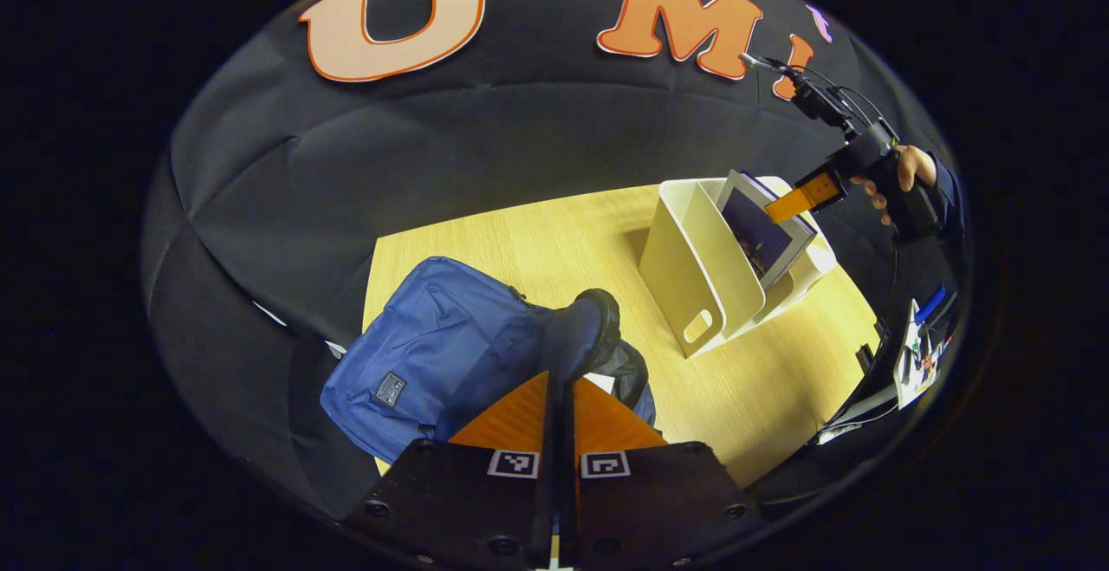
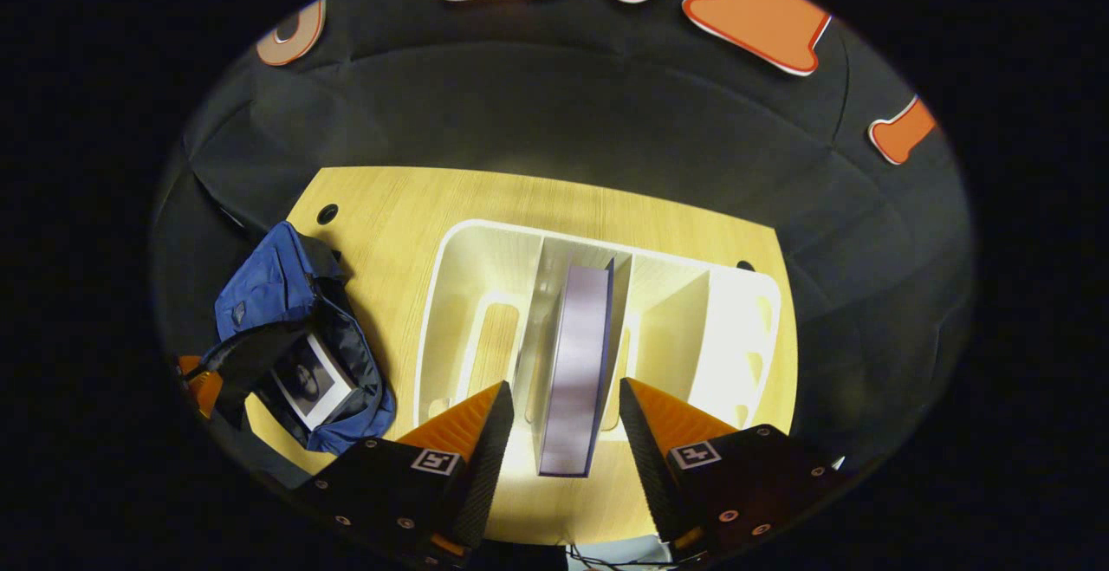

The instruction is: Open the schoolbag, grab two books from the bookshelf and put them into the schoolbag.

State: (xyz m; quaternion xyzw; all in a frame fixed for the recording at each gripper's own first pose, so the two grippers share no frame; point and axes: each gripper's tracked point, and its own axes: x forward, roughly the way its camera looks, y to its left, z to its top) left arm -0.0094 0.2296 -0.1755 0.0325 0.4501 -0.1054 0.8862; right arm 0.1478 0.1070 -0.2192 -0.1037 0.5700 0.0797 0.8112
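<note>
Left gripper point(image 1: 561, 398) pinches the blue schoolbag's point(image 1: 433, 346) flap; right gripper point(image 2: 563, 432) hangs wide open around the upright book point(image 2: 580, 363) in the white bookshelf point(image 2: 745, 328).

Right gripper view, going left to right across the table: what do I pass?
Blue schoolbag with a book already inside its open mouth → white bookshelf → upright book in the shelf's middle slot, between the open fingers → shelf's empty right slots.
</note>
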